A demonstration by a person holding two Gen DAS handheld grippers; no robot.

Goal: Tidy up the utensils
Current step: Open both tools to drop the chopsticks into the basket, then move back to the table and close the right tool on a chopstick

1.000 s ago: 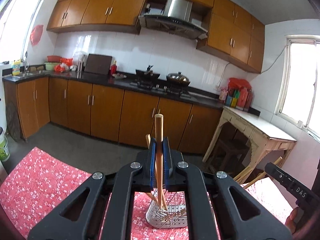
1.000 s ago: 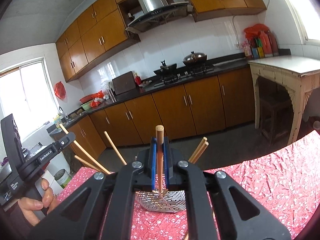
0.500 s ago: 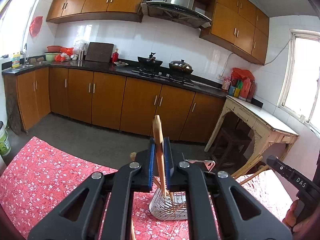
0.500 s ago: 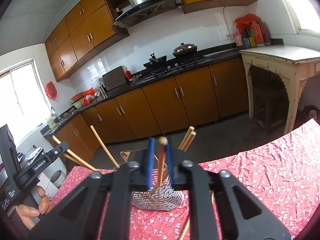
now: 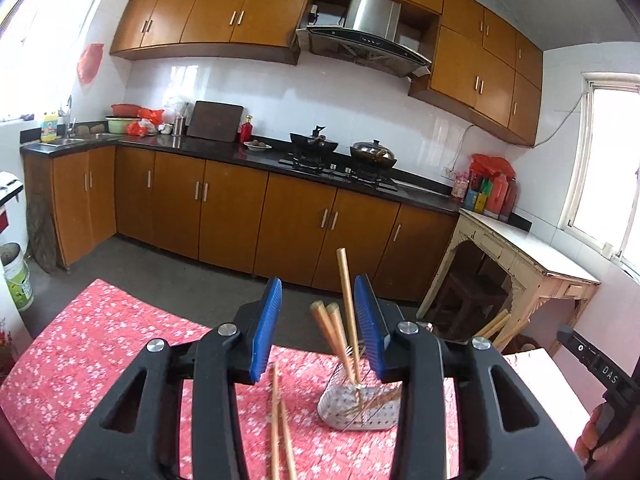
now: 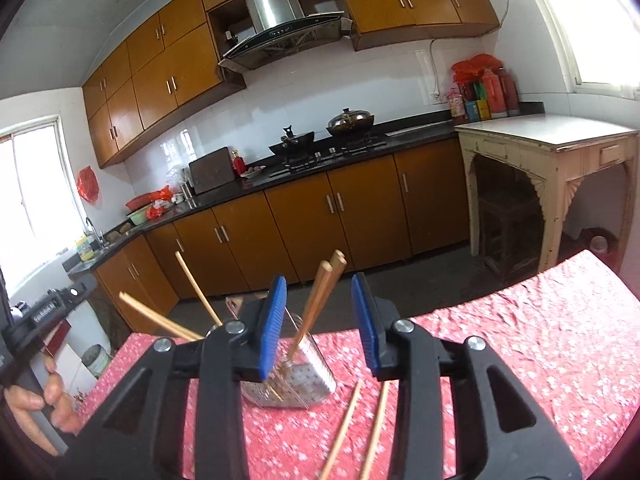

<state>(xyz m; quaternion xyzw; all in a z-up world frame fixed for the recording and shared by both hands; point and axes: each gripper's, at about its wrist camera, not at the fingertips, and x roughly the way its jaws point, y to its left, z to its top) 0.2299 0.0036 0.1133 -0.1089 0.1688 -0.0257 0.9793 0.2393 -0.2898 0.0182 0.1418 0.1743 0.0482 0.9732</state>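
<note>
The chopsticks [image 5: 347, 312] stand leaning in the metal holder [image 5: 360, 410] on the red-clothed worktop [image 5: 100, 344], and two more [image 6: 356, 424] lie loose beside it. Your left gripper [image 5: 318, 326] and right gripper [image 6: 319, 322] are both opening, fingers grasping nothing. Pulling back carelessly, you could clip the leaning sticks and tip the light holder.

Bright window [image 5: 612, 176] daylight, blown-out glare, strong fisheye bending at edges.
</note>
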